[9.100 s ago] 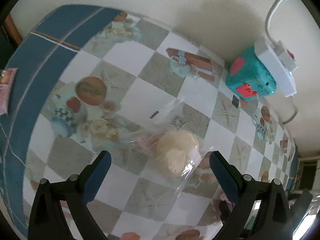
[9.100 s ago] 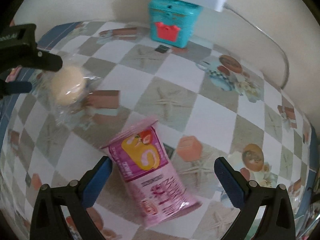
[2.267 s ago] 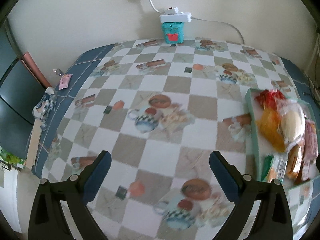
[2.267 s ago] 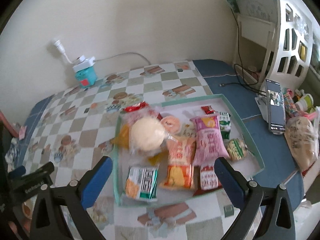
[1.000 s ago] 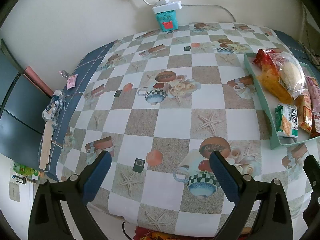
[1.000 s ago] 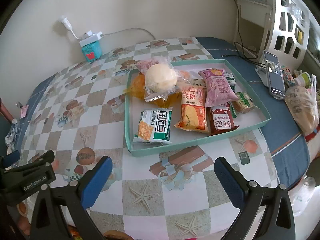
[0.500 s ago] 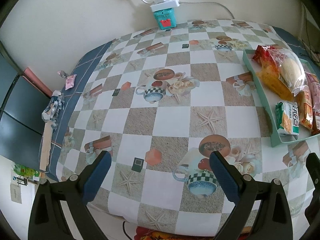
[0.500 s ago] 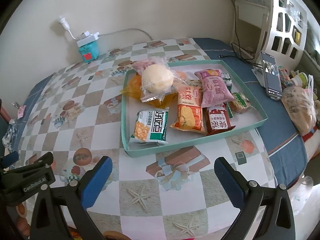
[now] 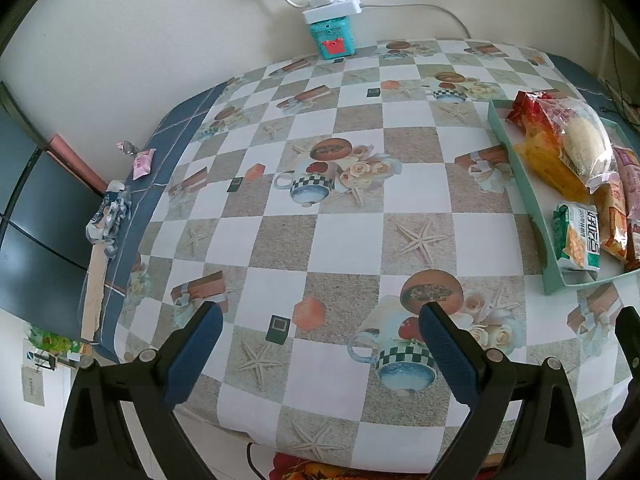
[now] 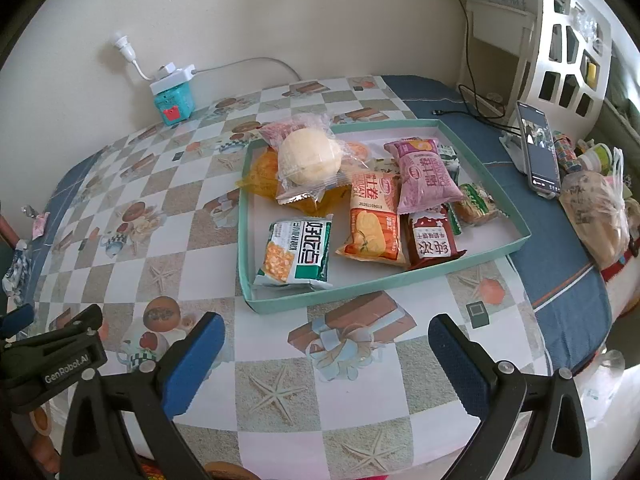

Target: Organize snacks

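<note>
A shallow teal tray [image 10: 516,204] on the checkered table holds several snack packs: a round bun in clear wrap [image 10: 310,158], a pink pack [image 10: 426,176], an orange pack [image 10: 372,218], a green-and-white pack [image 10: 298,254] and a dark red pack [image 10: 434,242]. My right gripper [image 10: 326,354] hangs open and empty above the near table edge, short of the tray. My left gripper [image 9: 320,346] is open and empty too, over bare tablecloth well left of the tray [image 9: 520,176], whose bun [image 9: 584,140] and green pack [image 9: 580,236] show at the right edge.
A teal box [image 10: 173,105] carrying a white power strip stands by the back wall. A phone on a stand [image 10: 538,152], cables and a bagged item [image 10: 596,208] lie on the blue cloth right of the tray. A small pink wrapper [image 9: 143,162] sits at the table's left edge.
Both grippers have drawn back toward the near table edge and hold nothing. The bun and pink pack that lay on the table earlier now lie in the tray.
</note>
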{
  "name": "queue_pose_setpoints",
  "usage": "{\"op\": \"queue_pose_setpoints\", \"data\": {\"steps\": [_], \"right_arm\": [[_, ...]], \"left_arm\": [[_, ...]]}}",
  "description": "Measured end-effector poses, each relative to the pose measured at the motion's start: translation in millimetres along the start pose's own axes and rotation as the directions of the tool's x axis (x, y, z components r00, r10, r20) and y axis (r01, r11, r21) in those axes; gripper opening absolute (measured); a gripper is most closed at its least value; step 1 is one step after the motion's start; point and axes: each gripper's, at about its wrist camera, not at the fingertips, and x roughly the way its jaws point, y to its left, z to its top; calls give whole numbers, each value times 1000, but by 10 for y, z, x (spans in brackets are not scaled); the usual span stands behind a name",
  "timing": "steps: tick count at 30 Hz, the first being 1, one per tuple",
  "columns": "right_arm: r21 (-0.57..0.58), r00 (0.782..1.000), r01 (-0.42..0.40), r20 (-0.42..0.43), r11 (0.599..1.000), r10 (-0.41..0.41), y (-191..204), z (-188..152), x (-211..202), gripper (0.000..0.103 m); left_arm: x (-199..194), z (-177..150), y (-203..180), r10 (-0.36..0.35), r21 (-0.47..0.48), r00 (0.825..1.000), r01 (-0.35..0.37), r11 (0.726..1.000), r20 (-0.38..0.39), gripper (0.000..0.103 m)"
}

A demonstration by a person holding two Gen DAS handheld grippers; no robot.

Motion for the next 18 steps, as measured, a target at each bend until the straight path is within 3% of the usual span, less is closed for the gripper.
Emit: {"op": "queue_pose_setpoints", "data": {"steps": [18], "right_arm": [[-3,1000,8,2,1000,-8,8,0,-8,103]], "left_arm": [[4,3,8,0,2,1000,0,1000,0,99]]}}
